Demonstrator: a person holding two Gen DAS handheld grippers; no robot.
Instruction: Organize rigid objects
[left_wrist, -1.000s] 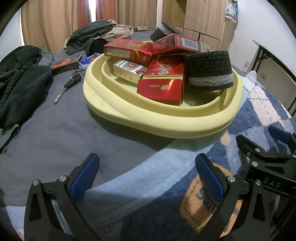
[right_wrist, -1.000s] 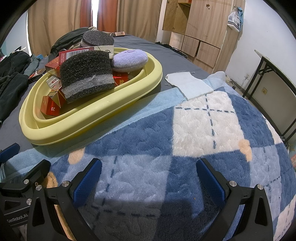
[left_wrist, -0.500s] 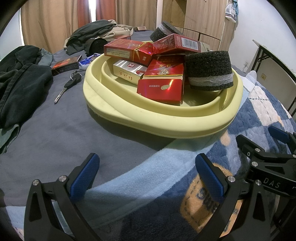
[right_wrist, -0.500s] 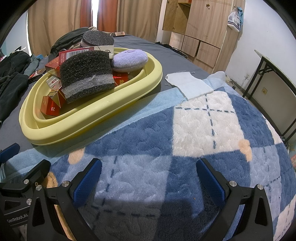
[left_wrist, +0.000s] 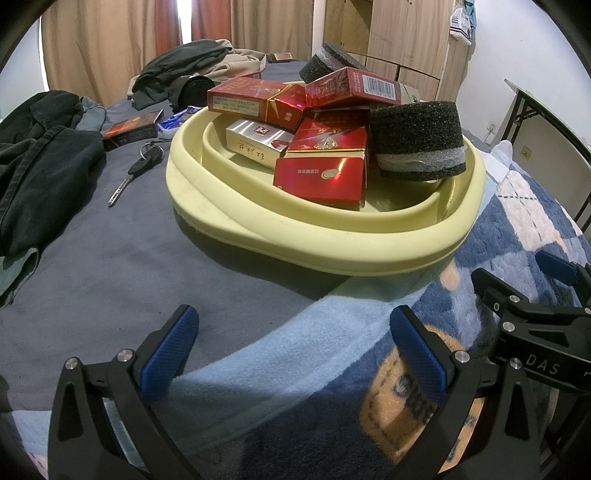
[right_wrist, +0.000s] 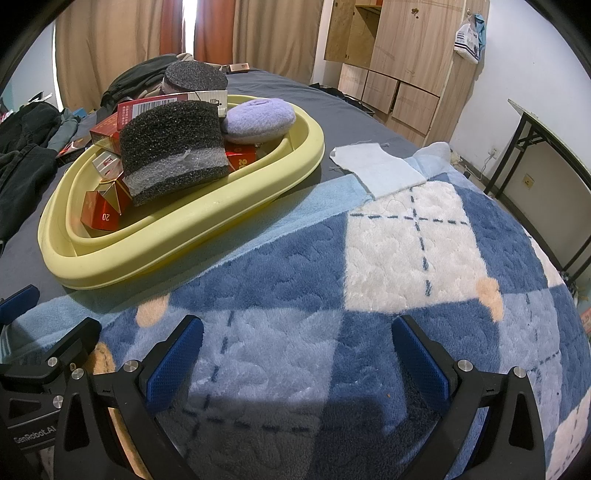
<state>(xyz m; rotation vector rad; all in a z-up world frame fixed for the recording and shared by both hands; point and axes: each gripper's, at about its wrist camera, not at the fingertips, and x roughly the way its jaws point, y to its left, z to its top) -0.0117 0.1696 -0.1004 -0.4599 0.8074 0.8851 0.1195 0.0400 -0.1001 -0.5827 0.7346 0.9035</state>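
Observation:
A pale yellow basin (left_wrist: 317, 251) (right_wrist: 207, 229) sits on the bed, filled with several red boxes (left_wrist: 321, 181), a silver box (left_wrist: 255, 142), two black foam blocks (left_wrist: 417, 140) (right_wrist: 173, 147) and a lilac plush pad (right_wrist: 258, 120). My left gripper (left_wrist: 295, 347) hovers open in front of the basin, holding nothing. To the right of the basin, my right gripper (right_wrist: 295, 354) stands open and empty over the checked blanket (right_wrist: 406, 258). A dark box (left_wrist: 131, 129) and a key (left_wrist: 135, 171) lie on the grey sheet left of the basin.
Dark clothes (left_wrist: 40, 147) are heaped at the left and behind the basin. A light blue cloth (right_wrist: 376, 166) lies beyond the blanket. Wooden wardrobes (right_wrist: 399, 55) stand at the back, a folding table (right_wrist: 546, 147) at the right.

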